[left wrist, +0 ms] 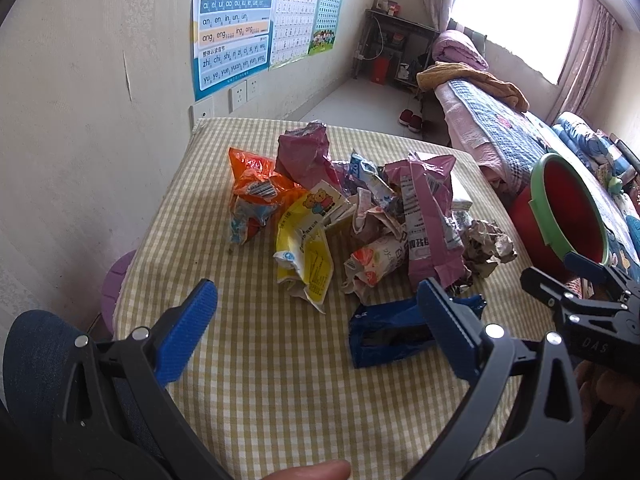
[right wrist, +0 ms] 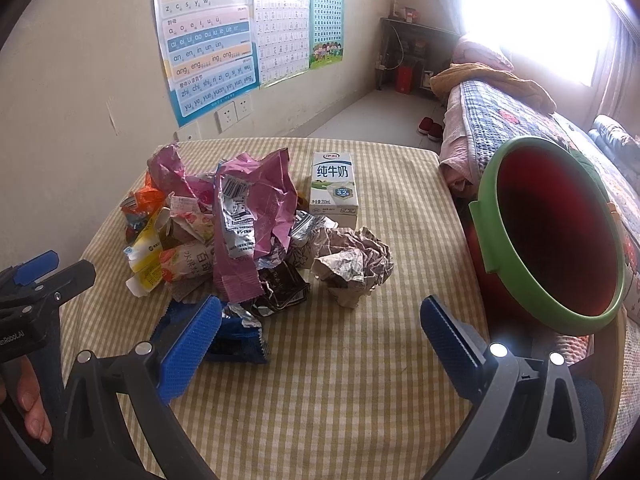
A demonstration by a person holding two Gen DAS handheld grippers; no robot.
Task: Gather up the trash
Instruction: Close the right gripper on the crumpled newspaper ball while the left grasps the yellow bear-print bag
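Note:
A heap of crumpled wrappers (left wrist: 360, 208) lies on the checked table (left wrist: 280, 380): orange bag (left wrist: 256, 184), yellow bag (left wrist: 306, 248), pink bags (right wrist: 256, 208), a crumpled paper ball (right wrist: 352, 268), a blue wrapper (left wrist: 384, 332) nearest me and a white milk carton (right wrist: 334, 188) standing upright. A red bin with a green rim (right wrist: 556, 232) stands at the table's right edge. My left gripper (left wrist: 316, 316) is open above the table in front of the heap. My right gripper (right wrist: 320, 328) is open and empty, between the blue wrapper (right wrist: 232, 336) and the bin.
A wall with posters (left wrist: 232, 28) and sockets runs along the left. A bed with quilts (left wrist: 500, 128) lies behind the bin. A purple stool (left wrist: 116, 284) stands left of the table. Red slippers (left wrist: 412, 120) are on the floor beyond.

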